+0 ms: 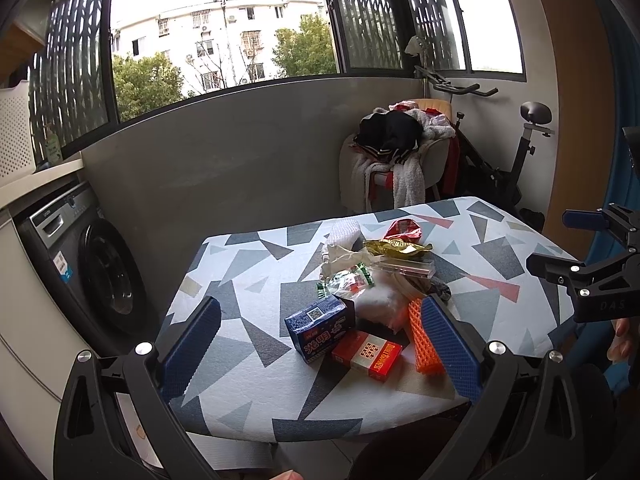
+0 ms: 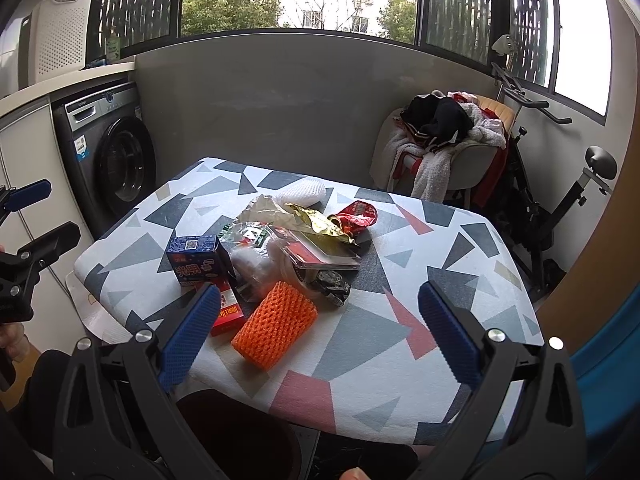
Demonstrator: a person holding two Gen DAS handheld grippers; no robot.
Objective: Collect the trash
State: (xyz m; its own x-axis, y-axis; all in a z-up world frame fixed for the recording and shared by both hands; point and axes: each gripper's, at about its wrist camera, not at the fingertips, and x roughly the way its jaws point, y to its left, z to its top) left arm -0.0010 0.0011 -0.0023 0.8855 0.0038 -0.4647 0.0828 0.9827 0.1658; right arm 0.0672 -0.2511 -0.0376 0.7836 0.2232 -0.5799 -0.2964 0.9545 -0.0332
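A heap of trash lies mid-table: a blue box (image 1: 320,328) (image 2: 196,260), a red carton (image 1: 367,354) (image 2: 228,314), an orange foam net (image 1: 424,340) (image 2: 274,330), a gold wrapper (image 1: 396,249) (image 2: 320,222), a red wrapper (image 1: 402,229) (image 2: 358,216), a clear plastic case (image 1: 406,267) (image 2: 324,258), a white foam net (image 1: 344,232) (image 2: 302,192) and crumpled plastic bags (image 1: 348,282). My left gripper (image 1: 320,346) hangs open over the near table edge, short of the boxes. My right gripper (image 2: 320,334) is open too, above the orange net. Neither holds anything.
The table (image 1: 248,360) (image 2: 440,280) has a geometric-patterned cover. A washing machine (image 1: 88,260) (image 2: 112,152) stands to the left, a chair piled with clothes (image 1: 400,148) (image 2: 444,132) and an exercise bike (image 1: 516,152) (image 2: 560,184) behind. A dark bin rim (image 2: 236,420) shows under the near edge.
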